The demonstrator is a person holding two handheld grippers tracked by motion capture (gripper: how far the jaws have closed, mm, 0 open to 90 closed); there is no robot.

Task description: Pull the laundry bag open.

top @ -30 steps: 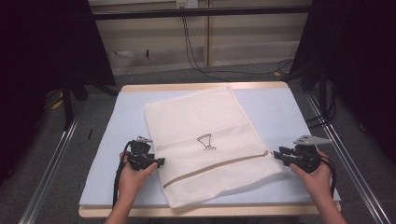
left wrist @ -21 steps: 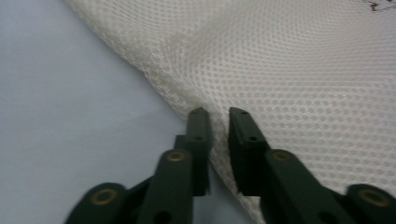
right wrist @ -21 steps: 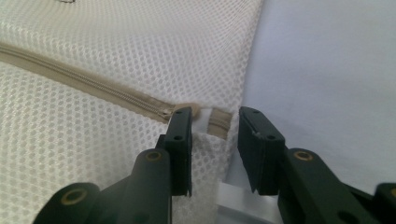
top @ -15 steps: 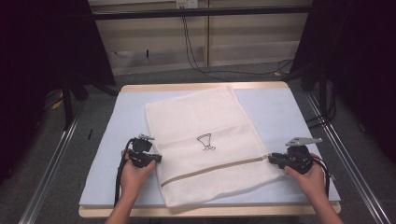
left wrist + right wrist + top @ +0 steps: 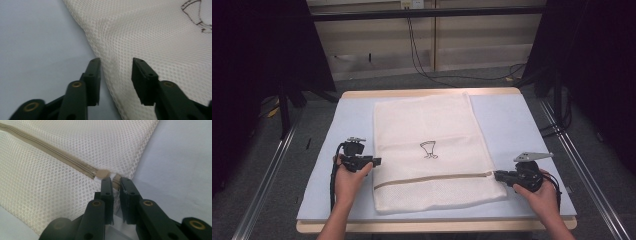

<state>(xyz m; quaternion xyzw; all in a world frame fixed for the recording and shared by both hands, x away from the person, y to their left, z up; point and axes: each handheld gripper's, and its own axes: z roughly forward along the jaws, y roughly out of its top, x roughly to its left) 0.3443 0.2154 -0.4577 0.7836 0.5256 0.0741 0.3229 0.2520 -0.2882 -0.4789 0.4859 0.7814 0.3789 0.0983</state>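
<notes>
From the high view, a cream mesh laundry bag (image 5: pixel 432 150) lies flat on the pale blue table mat (image 5: pixel 512 120), its tan zipper (image 5: pixel 432 179) running across the near part; the left gripper (image 5: pixel 373 161) sits at the bag's left edge and the right gripper (image 5: pixel 498 175) at the zipper's right end. The bag looks light, limp and floppy, so it will sag and drag rather than slide as one sheet; the hemmed edge and the zipper's end are the sensible places to take it. In the left gripper view, the jaws have just been opening and now stand apart, straddling the bag's edge (image 5: pixel 100 53), with mesh between them but the pads not pressing on it. In the right gripper view, the jaws have just been closing and stand nearly together on the small pale tab at the zipper's end (image 5: pixel 115 180), beside a round tan patch (image 5: pixel 103 173); they seem to pinch that tab, though the contact itself is partly hidden by the jaws.
</notes>
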